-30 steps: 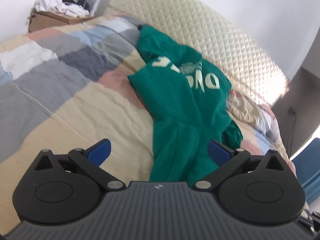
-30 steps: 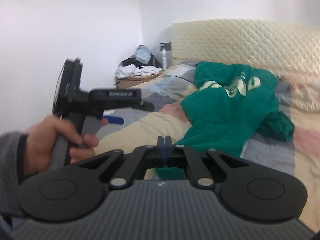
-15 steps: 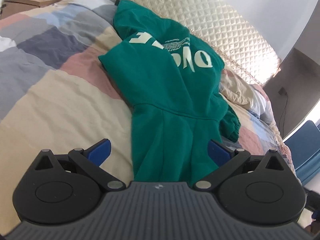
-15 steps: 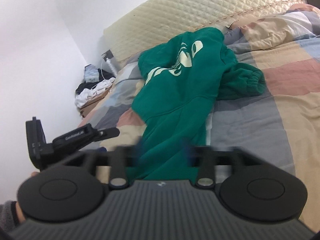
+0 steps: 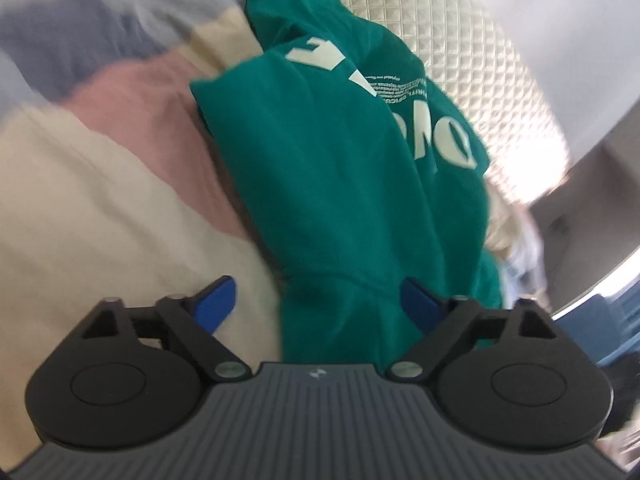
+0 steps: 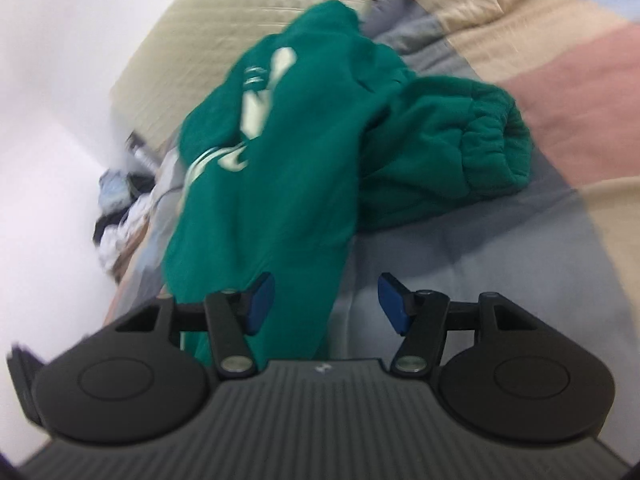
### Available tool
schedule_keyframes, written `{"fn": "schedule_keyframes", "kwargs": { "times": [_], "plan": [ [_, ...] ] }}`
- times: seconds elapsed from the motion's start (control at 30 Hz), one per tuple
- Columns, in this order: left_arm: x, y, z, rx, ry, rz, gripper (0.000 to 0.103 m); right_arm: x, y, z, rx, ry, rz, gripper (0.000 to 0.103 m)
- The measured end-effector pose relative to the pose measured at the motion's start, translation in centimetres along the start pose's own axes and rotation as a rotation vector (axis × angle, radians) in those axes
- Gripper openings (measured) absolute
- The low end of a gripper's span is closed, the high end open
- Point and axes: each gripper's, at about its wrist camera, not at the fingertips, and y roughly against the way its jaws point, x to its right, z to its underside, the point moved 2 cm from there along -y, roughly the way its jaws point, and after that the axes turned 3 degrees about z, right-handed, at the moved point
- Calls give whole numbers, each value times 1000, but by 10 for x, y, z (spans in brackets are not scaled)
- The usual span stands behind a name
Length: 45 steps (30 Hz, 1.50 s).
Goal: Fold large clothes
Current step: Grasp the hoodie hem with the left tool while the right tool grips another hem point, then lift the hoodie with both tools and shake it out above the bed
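Observation:
A green hoodie (image 5: 344, 168) with pale lettering lies crumpled on a patchwork bedspread (image 5: 92, 216), its hood end nearest me. My left gripper (image 5: 318, 304) hangs just over the hood end, its jaws closing but still wide apart, with green cloth below the gap and its blue pads off it. In the right wrist view the same hoodie (image 6: 280, 176) shows a bunched sleeve cuff (image 6: 492, 144) at the right. My right gripper (image 6: 324, 306) stands open over the hoodie's near edge, cloth under its left pad and grey bedspread (image 6: 460, 240) under the right.
A quilted cream headboard (image 5: 460, 52) runs behind the hoodie. A pile of clothes (image 6: 120, 216) sits on a bedside stand at the left of the right wrist view. A blue object (image 5: 608, 320) shows at the right edge beside the bed.
Both grippers have come closer and lower onto the hoodie. The right gripper went from shut to open and rolled, and the left gripper's jaws have narrowed a little.

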Motion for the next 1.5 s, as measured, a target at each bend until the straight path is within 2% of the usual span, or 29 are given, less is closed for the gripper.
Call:
{"fn": "schedule_keyframes", "kwargs": {
  "times": [0.07,0.13,0.17,0.2,0.23,0.27,0.33,0.37,0.5,0.57,0.63,0.7,0.77,1.0,1.13,1.27,1.43,1.5],
  "plan": [
    [-6,-18,-6,-9,33,64,77,8,-22,-7,-5,-62,-89,61],
    [-7,-33,-12,-33,30,91,72,9,-38,-11,5,-77,-138,59],
    [-6,-38,-13,-34,23,86,61,8,-44,-12,10,-73,-137,58],
    [-6,-44,-16,-41,16,71,52,6,-48,-13,13,-70,-145,45],
    [-5,-48,-18,-45,15,54,38,3,-51,-13,13,-57,-158,38],
    [-3,-50,-21,-49,3,38,29,-1,-50,-12,22,-26,-157,35],
    [9,-44,-22,-35,-47,58,18,-13,-41,-11,40,58,-149,20],
    [15,-40,-24,-29,-59,71,16,-20,-33,-11,54,95,-135,19],
    [33,-10,-33,37,-29,165,13,-38,12,-22,122,103,-203,15],
    [46,11,-34,77,-30,202,13,-51,34,-24,149,144,-201,15],
    [56,33,-34,97,-53,217,12,-66,60,-20,168,192,-191,15],
    [73,55,-30,111,-117,218,12,-77,88,-14,189,215,-201,15],
    [85,84,-22,122,-165,235,12,-84,118,-6,215,226,-217,14],
    [110,178,22,161,-198,300,12,-90,215,46,270,213,-291,14],
    [115,221,52,153,-198,313,12,-91,262,78,273,225,-275,14],
    [107,242,84,116,-167,294,13,-85,281,107,258,226,-234,14],
    [89,231,103,74,-99,232,14,-72,269,122,184,191,-176,17],
    [83,223,104,56,-86,220,19,-69,264,123,173,169,-174,18]
  ]
}}
